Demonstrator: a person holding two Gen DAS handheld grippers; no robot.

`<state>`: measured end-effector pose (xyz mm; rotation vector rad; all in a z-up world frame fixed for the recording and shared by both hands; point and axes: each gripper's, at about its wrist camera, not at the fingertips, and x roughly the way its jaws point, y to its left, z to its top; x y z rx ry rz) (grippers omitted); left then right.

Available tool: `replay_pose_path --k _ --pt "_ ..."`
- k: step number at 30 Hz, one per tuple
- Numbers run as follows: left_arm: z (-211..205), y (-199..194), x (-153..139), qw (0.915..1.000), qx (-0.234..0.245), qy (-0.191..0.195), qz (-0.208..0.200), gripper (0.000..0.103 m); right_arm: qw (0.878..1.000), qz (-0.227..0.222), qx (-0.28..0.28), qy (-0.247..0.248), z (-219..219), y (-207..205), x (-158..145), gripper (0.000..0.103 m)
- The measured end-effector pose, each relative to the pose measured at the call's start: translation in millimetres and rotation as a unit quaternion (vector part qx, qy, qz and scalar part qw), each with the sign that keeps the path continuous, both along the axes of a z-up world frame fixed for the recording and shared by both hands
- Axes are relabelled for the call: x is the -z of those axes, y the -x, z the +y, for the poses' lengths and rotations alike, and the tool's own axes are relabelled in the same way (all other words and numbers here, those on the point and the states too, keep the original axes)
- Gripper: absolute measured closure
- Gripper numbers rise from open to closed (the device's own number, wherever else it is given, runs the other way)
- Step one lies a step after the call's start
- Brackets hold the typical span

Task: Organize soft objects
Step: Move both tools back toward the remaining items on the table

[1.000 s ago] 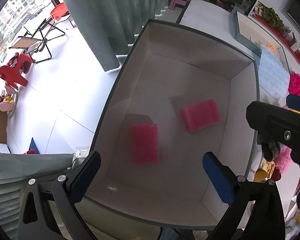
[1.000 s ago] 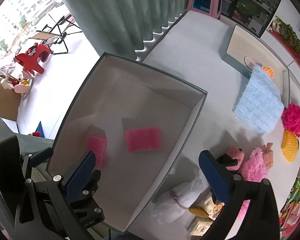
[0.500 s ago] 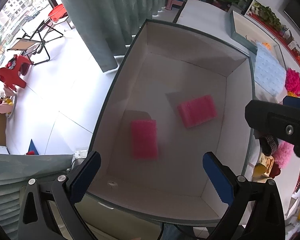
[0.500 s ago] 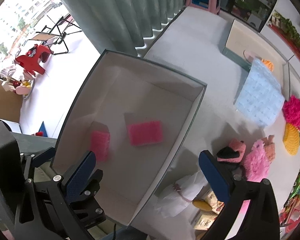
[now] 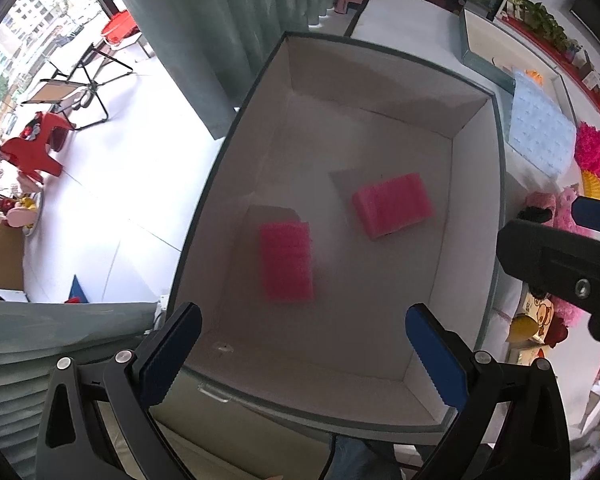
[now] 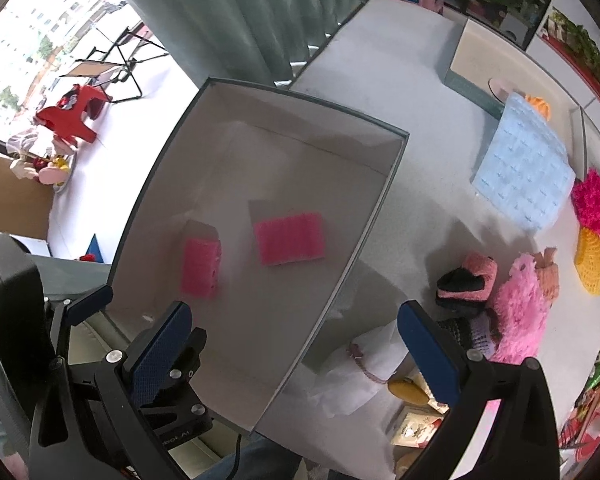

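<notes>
A deep white box point(image 5: 472, 184) point(image 6: 380, 208) with a dark rim holds two pink sponges point(image 5: 287, 261) point(image 5: 393, 204), also seen in the right wrist view point(image 6: 201, 267) point(image 6: 290, 237). My left gripper point(image 5: 304, 354) hangs open above the box's near end, nothing between its fingers. My right gripper point(image 6: 296, 354) is open too, held above the box's right wall and the table. To the right of the box lie a pink and black slipper point(image 6: 466, 282), a fluffy pink toy point(image 6: 518, 314), a magenta pom point(image 6: 594, 204) and a yellow knit piece point(image 6: 592, 266).
A pale blue quilted cloth point(image 6: 526, 176) hangs off a teal-edged tray point(image 6: 466, 84) at the back right. A white plastic bag point(image 6: 360, 376) and small printed boxes point(image 6: 414, 426) sit by the box's near corner. Grey curtains point(image 6: 260, 16) hang left of the table.
Both grippers have drawn back and up a little, so the box and sponges look slightly smaller and further off. Neither sponge has moved. Both grippers stay open.
</notes>
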<state>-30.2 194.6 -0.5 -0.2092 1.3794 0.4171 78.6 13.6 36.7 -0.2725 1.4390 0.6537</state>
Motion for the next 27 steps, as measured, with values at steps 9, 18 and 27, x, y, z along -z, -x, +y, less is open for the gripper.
replay_pose_path --k 9,18,27 --pt "-48.9 -0.1 -16.4 0.9998 0.010 -0.018 0.001 0.000 0.999 0.007 0.029 -0.035 -63.0 -11.4 -9.6 0.000" --pt "-155.1 7.3 -2.3 0.9958 0.088 -0.002 0.024 0.000 0.990 0.046 0.136 -0.010 -219.7 -20.3 18.9 0.000" --pt "-222.3 19.8 40.2 0.9916 0.093 0.047 0.078 0.000 0.976 0.114 0.183 0.027 -323.4 15.2 69.0 0.000"
